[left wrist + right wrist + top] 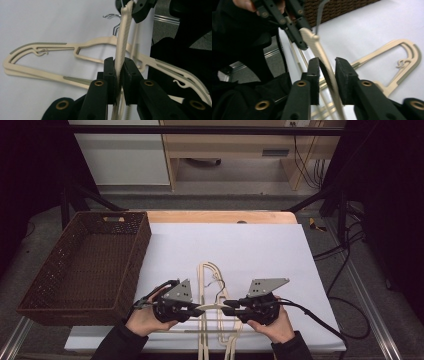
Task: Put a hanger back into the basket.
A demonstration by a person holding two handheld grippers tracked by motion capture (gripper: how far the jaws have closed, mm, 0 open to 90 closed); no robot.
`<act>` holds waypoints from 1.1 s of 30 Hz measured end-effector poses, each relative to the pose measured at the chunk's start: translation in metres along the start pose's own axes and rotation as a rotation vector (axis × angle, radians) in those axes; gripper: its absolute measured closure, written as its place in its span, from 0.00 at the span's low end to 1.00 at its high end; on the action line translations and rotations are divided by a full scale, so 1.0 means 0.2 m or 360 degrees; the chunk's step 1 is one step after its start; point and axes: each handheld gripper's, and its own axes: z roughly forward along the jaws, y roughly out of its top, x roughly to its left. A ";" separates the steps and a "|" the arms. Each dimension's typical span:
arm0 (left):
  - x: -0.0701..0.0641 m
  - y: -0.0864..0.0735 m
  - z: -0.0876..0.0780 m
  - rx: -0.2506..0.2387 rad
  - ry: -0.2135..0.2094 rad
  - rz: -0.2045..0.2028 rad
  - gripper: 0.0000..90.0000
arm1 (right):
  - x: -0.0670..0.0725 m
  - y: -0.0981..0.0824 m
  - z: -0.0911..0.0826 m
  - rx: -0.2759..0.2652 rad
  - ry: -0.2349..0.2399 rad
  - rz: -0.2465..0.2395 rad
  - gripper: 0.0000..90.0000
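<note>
**Two grippers on one cream hanger above the white sheet**

The person's forearms come in low over the near edge of the bench, sleeves dark, hands roughly level with each other. The left gripper [192, 308] points inward toward the right one, its grey three-cornered plate tilted up. The right gripper [231, 307] mirrors it, pointing back toward the left. Between them runs the lifted hanger [211, 306], a cream plastic one, held across the gap just above the others.

In the left gripper view the jaws stand narrow and pressed on the hanger's ribbed arm, the pads gripping it from both sides. In the right gripper view the jaws stand a little apart with the same arm passing between them: it lies against the left pad, and a gap shows before the right pad, so they do not clamp it.

Counted: two grippers and one woven basket [60, 270], brown, at the left of the bench, just beside the white sheet [260, 250]. Beneath the lifted hanger lies a pile of hangers [209, 275] of the same cream kind, overlapping on the sheet with metal hooks among them; at least two lie there, and the exact number cannot be told.
</note>
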 end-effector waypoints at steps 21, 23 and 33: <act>-0.05 -0.08 -0.21 -0.0389 0.0445 -0.0331 0.96 | -0.08 -0.11 -0.29 -0.0419 -0.0508 0.0099 0.25; -0.04 -0.08 -0.25 -0.0432 0.0469 -0.0343 0.96 | -0.10 -0.15 -0.32 -0.0431 -0.0552 0.0137 0.21; 0.02 -0.05 -0.55 -0.0561 0.0625 -0.0364 0.96 | -0.16 -0.20 -0.41 -0.0482 -0.0740 0.0222 0.10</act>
